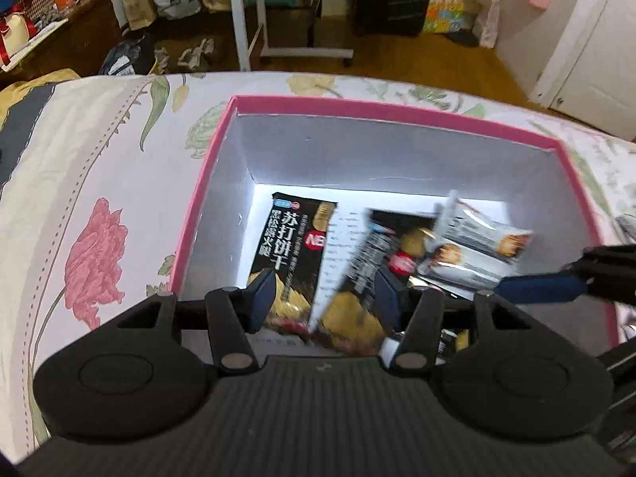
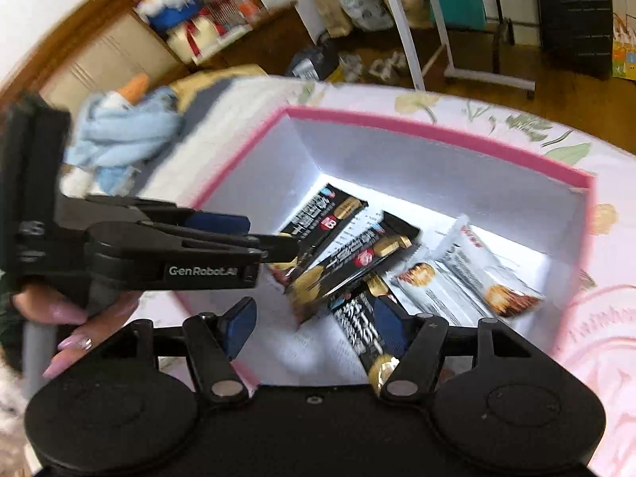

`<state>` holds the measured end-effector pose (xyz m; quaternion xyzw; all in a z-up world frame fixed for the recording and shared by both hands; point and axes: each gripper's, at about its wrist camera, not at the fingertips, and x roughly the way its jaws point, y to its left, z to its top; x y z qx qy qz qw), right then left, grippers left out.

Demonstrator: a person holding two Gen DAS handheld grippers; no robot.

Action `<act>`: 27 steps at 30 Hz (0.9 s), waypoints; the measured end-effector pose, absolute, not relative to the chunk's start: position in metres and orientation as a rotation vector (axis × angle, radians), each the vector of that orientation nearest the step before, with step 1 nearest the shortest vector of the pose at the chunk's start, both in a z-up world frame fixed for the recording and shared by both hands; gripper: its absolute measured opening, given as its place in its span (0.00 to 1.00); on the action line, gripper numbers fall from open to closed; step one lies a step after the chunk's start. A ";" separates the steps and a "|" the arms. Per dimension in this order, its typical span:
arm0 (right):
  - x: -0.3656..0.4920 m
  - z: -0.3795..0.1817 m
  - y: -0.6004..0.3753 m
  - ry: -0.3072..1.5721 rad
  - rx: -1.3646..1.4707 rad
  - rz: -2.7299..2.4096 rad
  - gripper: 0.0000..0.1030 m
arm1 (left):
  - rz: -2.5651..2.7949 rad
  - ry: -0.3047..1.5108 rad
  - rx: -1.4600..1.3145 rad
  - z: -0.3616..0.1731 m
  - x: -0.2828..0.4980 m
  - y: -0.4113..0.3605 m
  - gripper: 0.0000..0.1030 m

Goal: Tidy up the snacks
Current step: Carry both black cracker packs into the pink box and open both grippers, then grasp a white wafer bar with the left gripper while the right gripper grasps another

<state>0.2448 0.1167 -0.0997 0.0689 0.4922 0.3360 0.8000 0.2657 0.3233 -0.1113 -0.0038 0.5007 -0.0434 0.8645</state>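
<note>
A pink-rimmed box with white inner walls sits on a floral bedspread. Black cracker packets lie inside it, one flat. Another black packet is tilted and blurred between the fingers of my left gripper, whose pads stand apart from it. A white packet lies blurred at the box's right side. My right gripper is open over the box's near edge, with a third black packet next to its right finger. Its blue-padded fingertip reaches in from the right.
The floral bedspread surrounds the box. A blue cloth bundle lies to the box's left. A person's hand holds the left gripper's handle. Beyond the bed are a wooden floor, white stand legs, bags and a door.
</note>
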 end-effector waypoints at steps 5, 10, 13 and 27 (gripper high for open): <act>0.210 -0.065 0.059 0.975 0.192 0.702 0.69 | -0.140 1.035 -0.036 -0.085 0.227 0.316 0.52; 0.171 -0.034 -0.003 0.913 0.132 0.610 0.69 | -0.232 1.016 -0.049 -0.059 0.194 0.291 0.52; 0.151 -0.019 -0.035 0.868 0.102 0.548 0.69 | -0.292 0.990 -0.022 -0.043 0.176 0.266 0.52; 0.087 -0.079 -0.144 0.949 0.085 0.325 0.70 | -0.586 1.019 0.023 -0.051 0.141 0.116 0.52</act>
